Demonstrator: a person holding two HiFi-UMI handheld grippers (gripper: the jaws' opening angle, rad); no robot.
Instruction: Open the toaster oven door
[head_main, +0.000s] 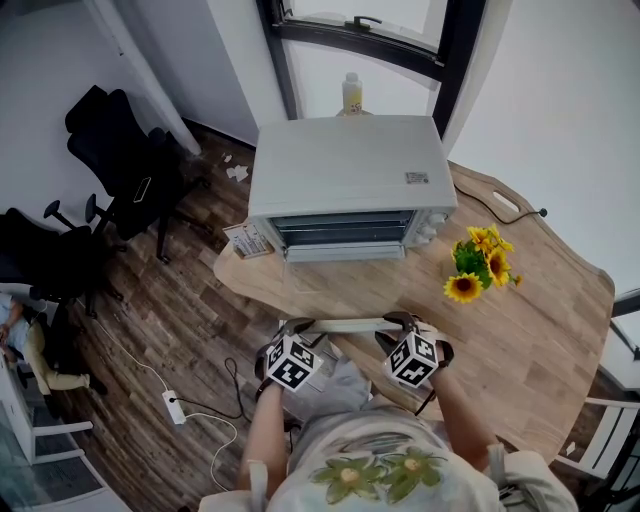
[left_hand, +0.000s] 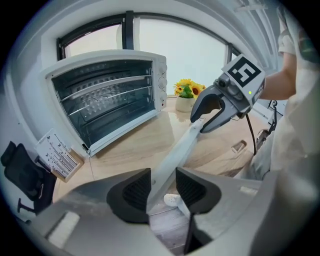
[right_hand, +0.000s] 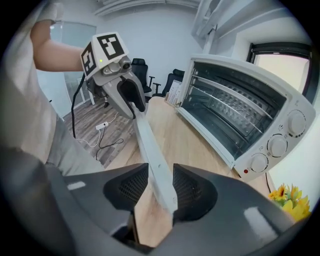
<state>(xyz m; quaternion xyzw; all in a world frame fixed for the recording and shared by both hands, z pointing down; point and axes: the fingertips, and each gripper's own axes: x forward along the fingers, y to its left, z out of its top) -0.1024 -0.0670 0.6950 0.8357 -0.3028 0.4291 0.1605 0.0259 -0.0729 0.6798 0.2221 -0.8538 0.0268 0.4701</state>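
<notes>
A white toaster oven (head_main: 350, 165) stands on the wooden table (head_main: 540, 330), its front uncovered with the wire racks (left_hand: 107, 92) showing. Its door is folded down toward me; only the pale bottom strip (head_main: 345, 253) is plain to see. A long white bar (head_main: 350, 325), which looks like the door's handle, runs level between my two grippers at the table's near edge. The bar lies between the pads of my left gripper (left_hand: 162, 190) with a gap on one side. My right gripper (right_hand: 160, 187) straddles the bar's other end (right_hand: 157, 175), its pads close beside it.
A pot of yellow sunflowers (head_main: 478, 265) stands right of the oven. A leaflet (head_main: 245, 240) lies at the oven's left corner. Black office chairs (head_main: 115, 150) and a white power strip (head_main: 173, 407) with its cable are on the wood floor to the left. A bottle (head_main: 352, 93) stands behind the oven.
</notes>
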